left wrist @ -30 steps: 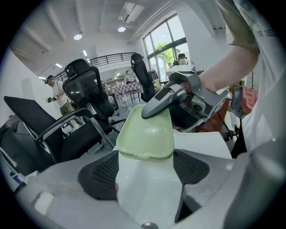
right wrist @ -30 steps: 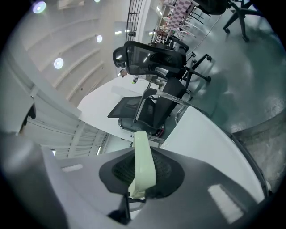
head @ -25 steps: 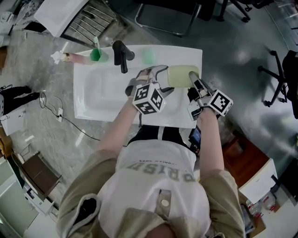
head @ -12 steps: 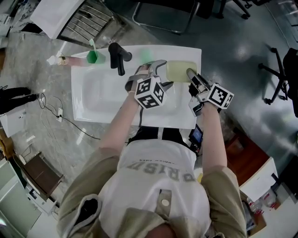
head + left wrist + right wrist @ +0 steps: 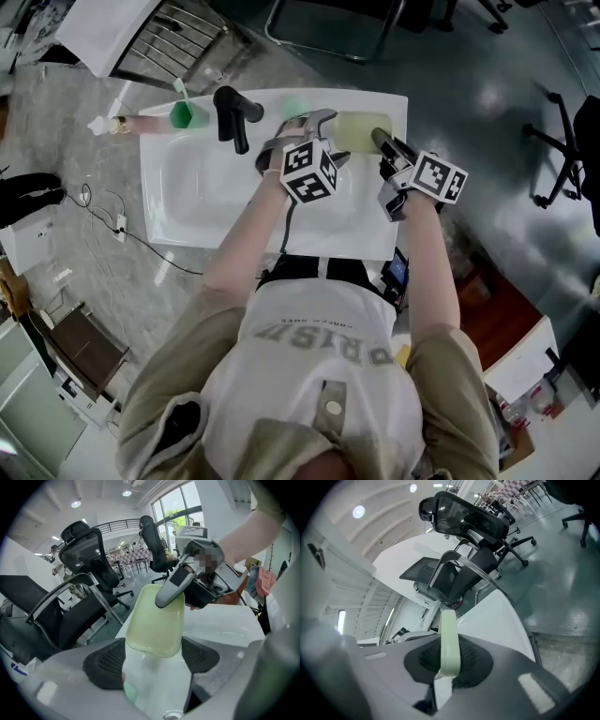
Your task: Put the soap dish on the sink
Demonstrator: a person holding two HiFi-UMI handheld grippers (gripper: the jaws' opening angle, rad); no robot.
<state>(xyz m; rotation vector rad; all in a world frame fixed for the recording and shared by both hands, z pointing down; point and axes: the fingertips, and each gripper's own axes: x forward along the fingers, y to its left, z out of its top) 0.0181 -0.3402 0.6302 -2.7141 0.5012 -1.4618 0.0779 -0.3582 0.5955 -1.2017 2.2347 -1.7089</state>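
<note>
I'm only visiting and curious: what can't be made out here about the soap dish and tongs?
- Head view: whether the pale green plastic soap dish touches the white ceramic sink; the right tongs cover its end.
- Right gripper view: the dish's inside, seen only edge-on.
- Head view: pale green smudge beside the black tap, too blurred.

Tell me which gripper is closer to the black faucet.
Left. The left gripper is nearest the black faucet, open at one end of the soap dish; the right gripper lies beyond, shut on the dish's other end.
</note>
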